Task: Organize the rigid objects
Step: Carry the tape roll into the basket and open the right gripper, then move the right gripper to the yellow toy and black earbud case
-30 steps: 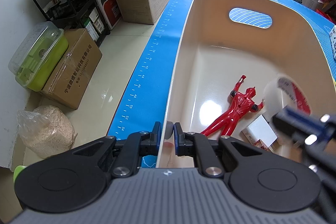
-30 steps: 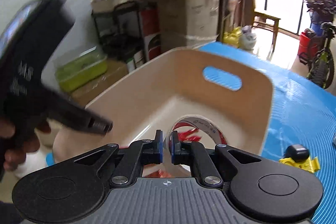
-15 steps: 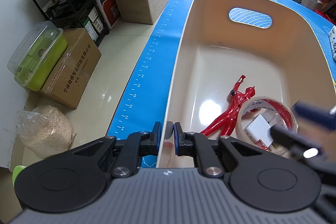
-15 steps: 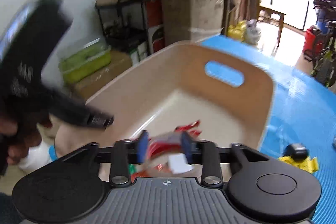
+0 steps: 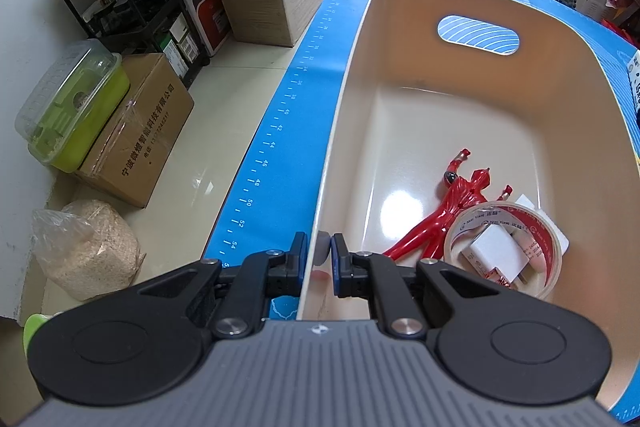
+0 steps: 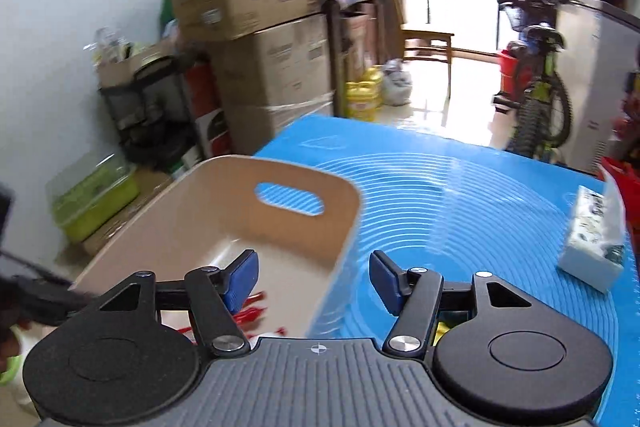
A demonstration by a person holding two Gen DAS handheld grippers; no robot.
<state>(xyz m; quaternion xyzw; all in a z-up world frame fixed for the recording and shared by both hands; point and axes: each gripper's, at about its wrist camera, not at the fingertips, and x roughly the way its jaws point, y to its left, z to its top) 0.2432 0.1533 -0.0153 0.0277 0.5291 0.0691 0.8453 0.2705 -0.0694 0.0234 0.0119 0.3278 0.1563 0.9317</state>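
A cream plastic bin (image 5: 352,75) with a handle slot stands on the blue mat (image 5: 280,131). My left gripper (image 5: 319,255) is shut on the bin's near left rim. In the bin lie a red toy figure (image 5: 448,207), a roll of clear tape (image 5: 548,243) and a white box (image 5: 496,255) inside the roll. My right gripper (image 6: 314,279) is open and empty, raised above the bin's right wall (image 6: 280,227), with one pad over the bin and one over the mat (image 6: 460,219). A bit of the red figure (image 6: 252,315) shows below it.
A tissue pack (image 6: 592,243) lies on the mat at the right. Something yellow (image 6: 440,331) peeks from under my right gripper. Off the table's left edge are cardboard boxes (image 5: 136,143), a green lidded container (image 5: 68,103), a bag of grain (image 5: 84,251) and a black shelf rack (image 5: 132,3).
My right gripper opened and let the tape roll fall into the bin over the white box, then pulled up and to the right. My left gripper kept its hold on the rim.
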